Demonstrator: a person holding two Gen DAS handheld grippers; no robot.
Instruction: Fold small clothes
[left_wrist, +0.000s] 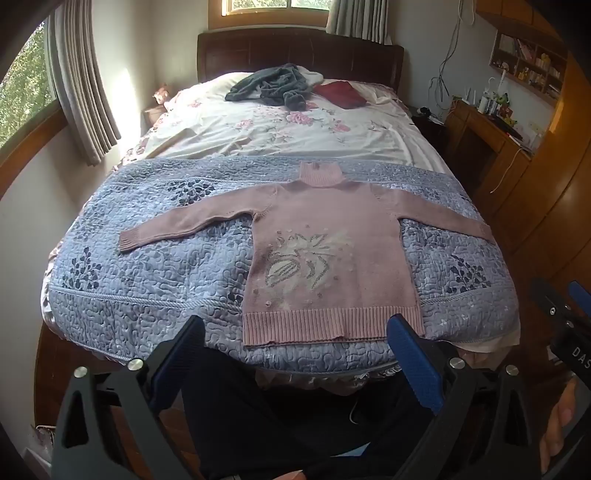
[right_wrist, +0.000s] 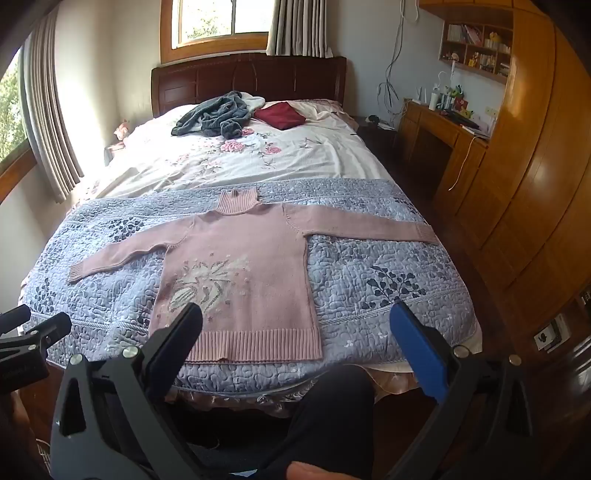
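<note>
A small pink knitted sweater (left_wrist: 325, 254) (right_wrist: 240, 266) with a pale flower pattern lies flat and face up on the blue quilted bedspread (left_wrist: 147, 280) (right_wrist: 369, 266), both sleeves spread out, its ribbed hem towards me. My left gripper (left_wrist: 295, 328) hangs open just short of the hem, with nothing between its fingers. My right gripper (right_wrist: 299, 314) is also open and holds nothing, above the foot of the bed near the hem's right corner. The other gripper shows at each view's side edge.
A grey garment (left_wrist: 273, 86) (right_wrist: 218, 114) and a dark red cloth (left_wrist: 341, 94) (right_wrist: 280, 114) lie near the headboard on the floral sheet. A wooden desk (right_wrist: 443, 133) and wardrobe (right_wrist: 535, 166) stand right of the bed. A person's dark-trousered legs (right_wrist: 325, 413) are below the grippers.
</note>
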